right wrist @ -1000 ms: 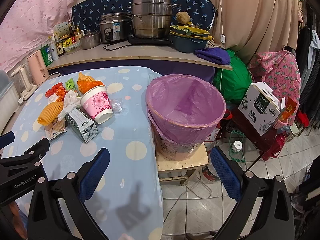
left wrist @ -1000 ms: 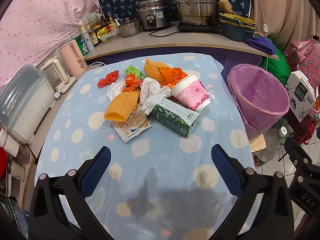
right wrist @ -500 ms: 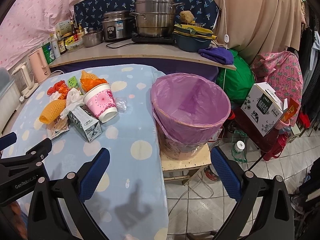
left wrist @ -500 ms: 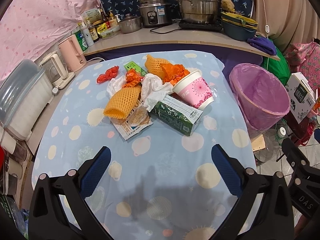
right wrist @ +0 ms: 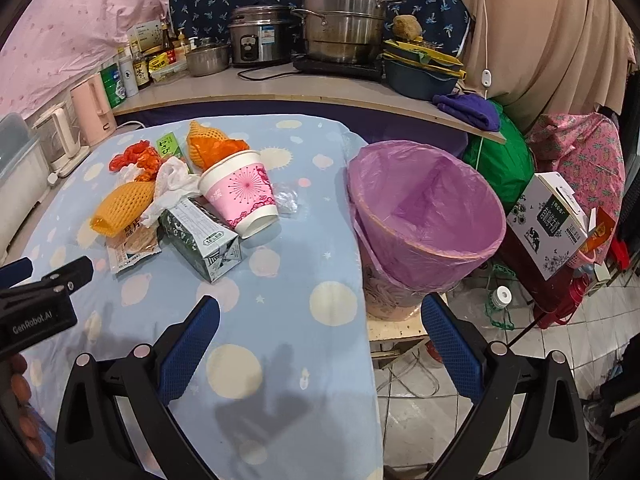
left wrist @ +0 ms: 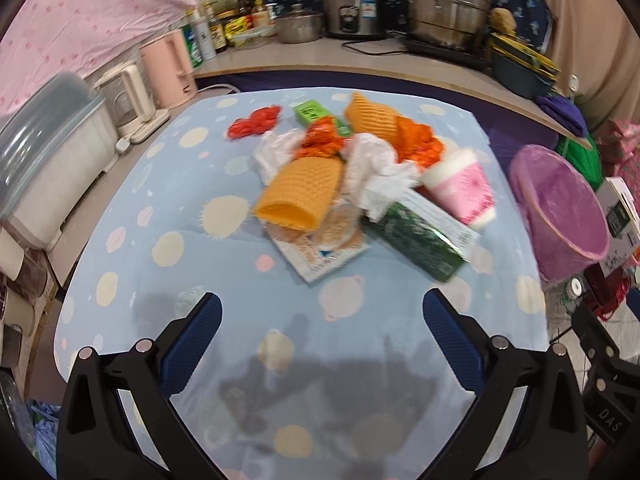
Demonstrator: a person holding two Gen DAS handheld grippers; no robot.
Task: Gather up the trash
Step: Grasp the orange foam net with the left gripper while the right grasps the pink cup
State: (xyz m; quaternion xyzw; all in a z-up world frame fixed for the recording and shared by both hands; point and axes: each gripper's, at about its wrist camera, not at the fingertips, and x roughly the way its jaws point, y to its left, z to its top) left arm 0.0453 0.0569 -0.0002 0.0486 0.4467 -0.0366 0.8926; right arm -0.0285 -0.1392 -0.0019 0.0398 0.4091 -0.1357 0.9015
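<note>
Left wrist view shows us the left hand-held gripper point(left wrist: 322, 330) released, its blue-padded fingers spread wide above the surface point(left wrist: 168, 280), which is covered in a pale blue cloth with sun and planet prints. Nothing sits between the fingers. Ahead of them lies the trash pile: an orange foam fruit net point(left wrist: 300, 194) resting partly on a flat snack wrapper point(left wrist: 324, 254), crumpled white tissue point(left wrist: 376, 178) just behind it, a green carton point(left wrist: 420, 228) lying on its side, and a pink-and-white paper cup point(left wrist: 462, 188) tipped over, touching the carton. Further back we see a second foam net point(left wrist: 370, 120), orange plastic scraps point(left wrist: 418, 140), a red wrapper point(left wrist: 254, 122) and a small green packet point(left wrist: 312, 112). This view is somewhat blurred.

From the right wrist view, our right hand-held gripper point(right wrist: 320, 336) is likewise released and empty, hovering over the near right edge of the surface. Beyond its right finger stands the trash bin point(right wrist: 424, 216), lined with a purple bag, just beside the surface on a low wooden stand. The bin's visible interior looks empty. A clear plastic scrap point(right wrist: 286, 200) lies next to the cup. The left hand-held gripper's body shows at the left edge, and a black-and-white cardboard box point(right wrist: 548, 226) sits to the right of the bin.
</note>
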